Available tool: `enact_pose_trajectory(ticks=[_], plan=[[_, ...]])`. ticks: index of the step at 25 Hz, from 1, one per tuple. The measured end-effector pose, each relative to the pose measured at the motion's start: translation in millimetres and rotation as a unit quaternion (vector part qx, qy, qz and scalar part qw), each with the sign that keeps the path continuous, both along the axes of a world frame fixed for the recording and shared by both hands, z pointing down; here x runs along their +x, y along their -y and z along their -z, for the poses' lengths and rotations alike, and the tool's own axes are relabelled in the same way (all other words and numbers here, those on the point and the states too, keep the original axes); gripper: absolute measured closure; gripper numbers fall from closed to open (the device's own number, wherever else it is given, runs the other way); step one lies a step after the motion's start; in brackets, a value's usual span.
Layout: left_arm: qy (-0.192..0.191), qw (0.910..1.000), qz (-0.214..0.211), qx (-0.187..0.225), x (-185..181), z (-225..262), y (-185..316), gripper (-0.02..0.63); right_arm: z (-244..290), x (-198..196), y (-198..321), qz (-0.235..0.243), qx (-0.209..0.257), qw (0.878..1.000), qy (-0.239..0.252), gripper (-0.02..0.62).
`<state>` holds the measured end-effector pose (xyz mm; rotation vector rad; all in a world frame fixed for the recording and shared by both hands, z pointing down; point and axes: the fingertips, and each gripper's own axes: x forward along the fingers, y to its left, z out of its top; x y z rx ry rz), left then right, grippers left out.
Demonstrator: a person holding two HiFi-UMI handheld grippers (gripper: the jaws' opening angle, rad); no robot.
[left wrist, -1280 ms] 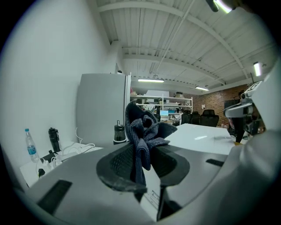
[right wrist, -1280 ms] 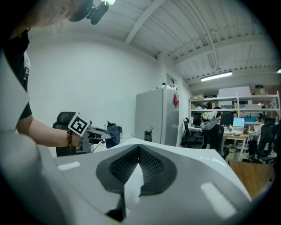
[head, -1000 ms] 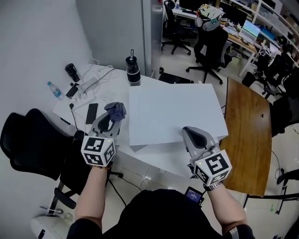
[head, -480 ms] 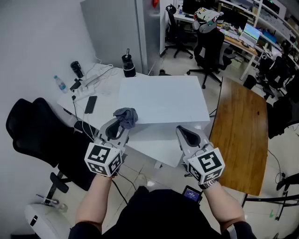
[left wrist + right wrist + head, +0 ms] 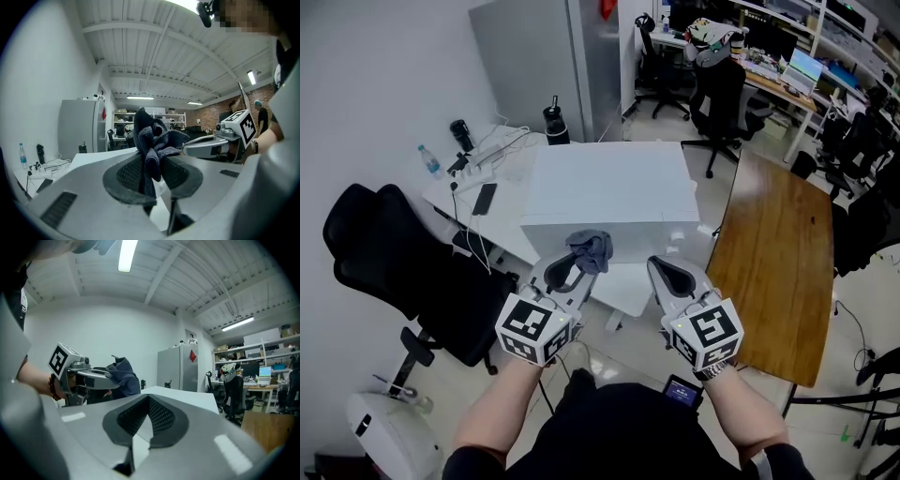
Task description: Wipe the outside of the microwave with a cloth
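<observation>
The left hand-held gripper (image 5: 578,264) is clamped on a bunched dark blue-grey cloth (image 5: 592,249), which sticks up and forward out of its jaws. The right hand-held gripper (image 5: 662,269) has its jaws together with nothing between them. Both point nearly level at the near face of the microwave (image 5: 609,187), a plain white box just ahead of them on the white desk (image 5: 502,202).

The microwave's lower front edge runs across just past both sets of fingertips, and its flat top stretches away beyond that. The cloth sits right at that near face, towards its left half, but the views do not show whether it touches. The two hand-held grippers are side by side with a clear gap between them, and a narrow strip of desk edge shows in that gap.

Left of the left hand-held gripper stands a black office chair (image 5: 384,253), with open floor (image 5: 459,384) below and behind it. Right of the right hand-held gripper lies a wooden table (image 5: 769,272), close beside the microwave's right corner. Far ahead on the left, beyond the microwave, rises a tall grey cabinet (image 5: 534,66)
</observation>
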<state>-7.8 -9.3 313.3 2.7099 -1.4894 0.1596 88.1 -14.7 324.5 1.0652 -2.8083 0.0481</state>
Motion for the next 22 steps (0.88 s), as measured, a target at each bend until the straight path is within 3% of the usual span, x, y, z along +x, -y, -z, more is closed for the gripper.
enact_pose_trajectory(ticks=[11, 22], plan=[[0.003, 0.9998, -0.018, 0.0, 44.8, -2.2, -41.4, 0.501, -0.9, 19.0, -35.0, 0.01, 0.008, 1.0, 0.009, 0.595], [0.0, 0.9998, -0.022, 0.003, 45.9, -5.5, -59.6, 0.501, 0.4, 13.6, -53.7, 0.013, 0.019, 1.0, 0.006, 0.595]])
